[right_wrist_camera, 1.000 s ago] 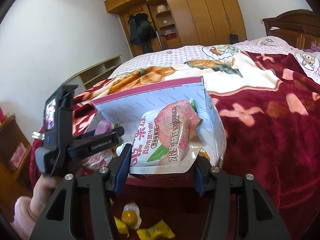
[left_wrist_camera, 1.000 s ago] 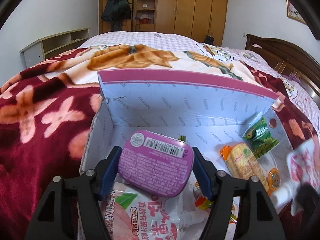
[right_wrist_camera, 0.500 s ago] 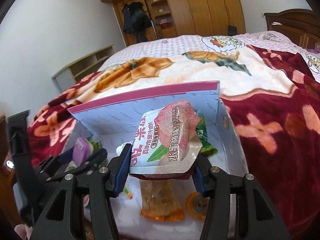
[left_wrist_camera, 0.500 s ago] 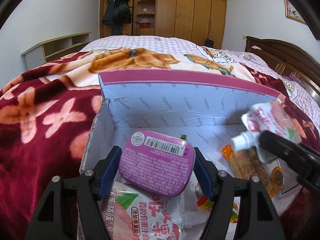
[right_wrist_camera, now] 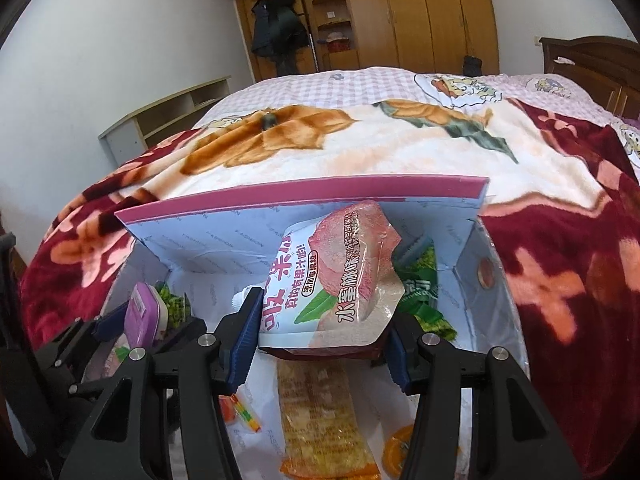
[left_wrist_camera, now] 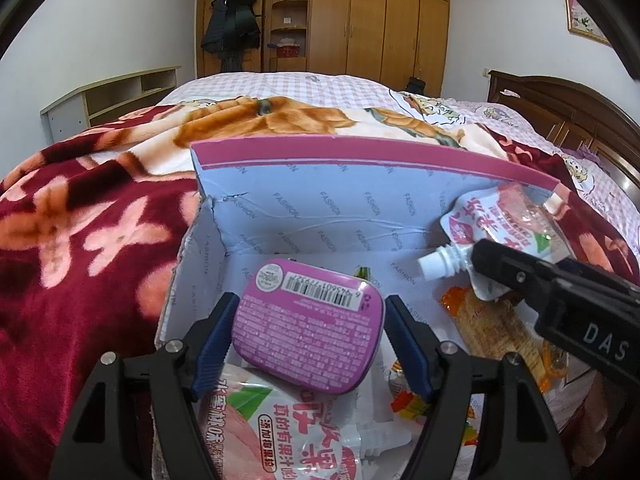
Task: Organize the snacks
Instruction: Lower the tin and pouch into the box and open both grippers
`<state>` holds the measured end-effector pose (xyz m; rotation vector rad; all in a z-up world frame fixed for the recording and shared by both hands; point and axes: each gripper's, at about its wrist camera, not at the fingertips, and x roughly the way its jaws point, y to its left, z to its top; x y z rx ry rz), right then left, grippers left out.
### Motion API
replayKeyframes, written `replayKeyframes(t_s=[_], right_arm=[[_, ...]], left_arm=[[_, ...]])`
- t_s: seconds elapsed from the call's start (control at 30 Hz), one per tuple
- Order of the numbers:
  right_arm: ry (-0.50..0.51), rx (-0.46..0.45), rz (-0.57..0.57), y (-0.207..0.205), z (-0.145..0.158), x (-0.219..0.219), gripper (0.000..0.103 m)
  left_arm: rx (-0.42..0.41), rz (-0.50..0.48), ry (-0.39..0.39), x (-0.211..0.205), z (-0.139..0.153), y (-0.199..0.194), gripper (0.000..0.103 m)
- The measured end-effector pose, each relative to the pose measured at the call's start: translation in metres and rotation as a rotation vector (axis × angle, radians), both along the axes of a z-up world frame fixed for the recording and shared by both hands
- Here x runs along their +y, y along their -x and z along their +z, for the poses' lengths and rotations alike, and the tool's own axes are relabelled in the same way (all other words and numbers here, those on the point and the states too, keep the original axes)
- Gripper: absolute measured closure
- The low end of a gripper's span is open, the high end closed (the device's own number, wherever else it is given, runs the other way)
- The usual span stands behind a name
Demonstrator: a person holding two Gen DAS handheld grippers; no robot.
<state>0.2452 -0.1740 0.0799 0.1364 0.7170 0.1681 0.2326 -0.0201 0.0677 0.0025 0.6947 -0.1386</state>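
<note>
An open lilac cardboard box [left_wrist_camera: 320,208] lies on the bed. In its near left part a purple tin [left_wrist_camera: 308,320] rests barcode side up on a peach juice pouch [left_wrist_camera: 288,428]. My left gripper [left_wrist_camera: 310,308] straddles the tin. Its jaws are opening, and the blue pads stand just off the tin's sides. My right gripper [right_wrist_camera: 324,320] is shut on a second peach juice pouch [right_wrist_camera: 340,276] and holds it above the box's right half [right_wrist_camera: 240,232], white spout to the left. The left wrist view shows that pouch [left_wrist_camera: 504,224] at the right.
In the box lie a long orange wafer packet [right_wrist_camera: 316,412], a green packet [right_wrist_camera: 420,292], an orange jelly cup [right_wrist_camera: 400,448] and small bright sweets [right_wrist_camera: 240,410]. A dark red floral blanket [left_wrist_camera: 80,240] surrounds the box. A wooden headboard [left_wrist_camera: 560,104] is far right.
My right gripper has carried its pouch from beside the box's right wall to above the box's inside. The left jaws have widened a little around the tin, which has stayed put.
</note>
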Motion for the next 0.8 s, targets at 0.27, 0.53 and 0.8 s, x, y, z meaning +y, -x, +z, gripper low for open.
replayKeyframes(t_s=[0.27, 0.53, 0.8], right_arm=[[0.027, -0.043, 0.017, 0.008, 0.005, 0.001, 0.026], [0.009, -0.065, 0.015, 0.019, 0.014, -0.004, 0.026], [0.005, -0.067, 0.020, 0.037, 0.019, -0.008, 0.026]], left_arm=[[-0.004, -0.006, 0.004, -0.001, 0.000, 0.001, 0.025], [-0.010, -0.009, -0.021, -0.004, 0.000, 0.002, 0.025], [0.004, -0.016, 0.012, -0.002, 0.005, 0.008, 0.024]])
